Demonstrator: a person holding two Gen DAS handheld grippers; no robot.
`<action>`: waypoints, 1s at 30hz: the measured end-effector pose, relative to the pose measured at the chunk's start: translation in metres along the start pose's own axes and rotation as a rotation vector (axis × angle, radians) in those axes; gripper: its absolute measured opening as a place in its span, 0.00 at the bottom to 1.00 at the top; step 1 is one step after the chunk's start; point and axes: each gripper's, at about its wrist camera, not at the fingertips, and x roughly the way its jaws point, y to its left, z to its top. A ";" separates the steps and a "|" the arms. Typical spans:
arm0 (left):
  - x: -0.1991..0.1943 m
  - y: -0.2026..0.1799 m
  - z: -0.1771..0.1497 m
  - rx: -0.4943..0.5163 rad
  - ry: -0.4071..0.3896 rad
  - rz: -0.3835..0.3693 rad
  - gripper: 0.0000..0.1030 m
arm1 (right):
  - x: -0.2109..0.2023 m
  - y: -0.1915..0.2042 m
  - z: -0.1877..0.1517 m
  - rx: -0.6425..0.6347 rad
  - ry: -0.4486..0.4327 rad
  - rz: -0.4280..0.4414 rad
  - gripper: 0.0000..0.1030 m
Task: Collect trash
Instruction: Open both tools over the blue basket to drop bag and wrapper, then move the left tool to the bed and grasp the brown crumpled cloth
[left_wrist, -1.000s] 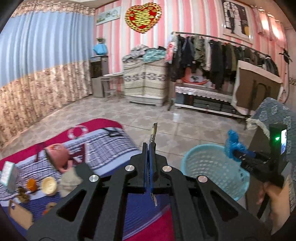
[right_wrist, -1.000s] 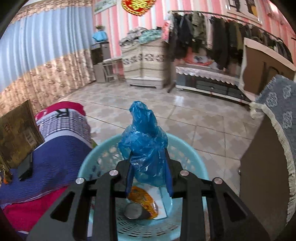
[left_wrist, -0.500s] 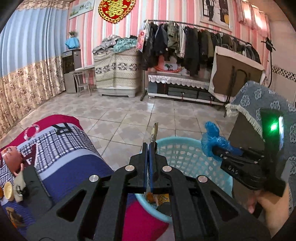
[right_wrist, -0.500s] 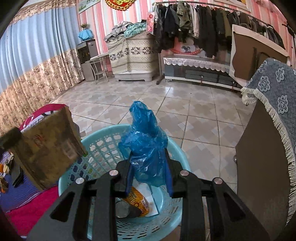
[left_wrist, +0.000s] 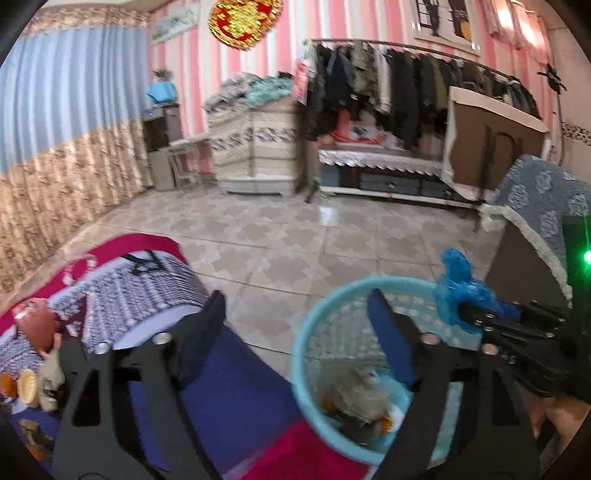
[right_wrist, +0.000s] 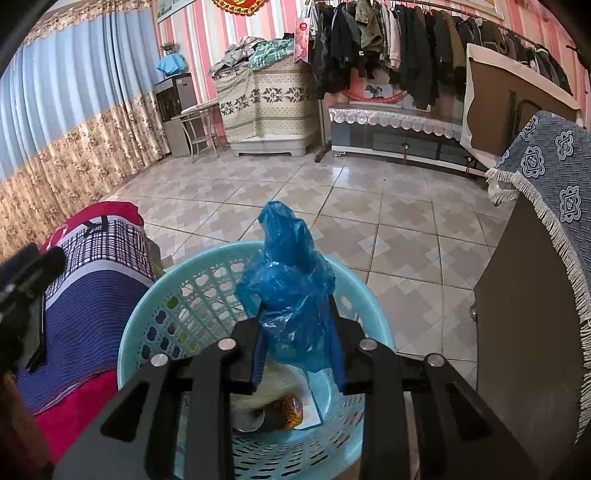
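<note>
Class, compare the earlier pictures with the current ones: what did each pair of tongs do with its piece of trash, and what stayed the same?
The left tongs swung from the bed to above the light blue plastic basket. Their jaws are opening with nothing between them; the flat brown cardboard piece they pinched is gone from them. A new pale item lies among the trash in the basket. The right tongs stay clamped on the crumpled blue plastic bag over the basket.

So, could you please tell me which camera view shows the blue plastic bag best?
The right wrist view: the blue plastic bag fills the centre, sharp, pinched between the right gripper fingers above the basket. The left wrist view shows the bag small, blurred, near the right edge.
</note>
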 end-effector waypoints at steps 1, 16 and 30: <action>-0.002 0.006 0.000 0.004 -0.004 0.026 0.86 | 0.000 0.000 0.000 -0.001 -0.001 0.003 0.29; -0.045 0.112 -0.028 -0.129 0.021 0.188 0.95 | 0.000 0.036 -0.005 -0.038 -0.020 0.004 0.68; -0.091 0.215 -0.074 -0.243 0.057 0.324 0.95 | -0.013 0.096 -0.004 -0.133 -0.075 0.023 0.88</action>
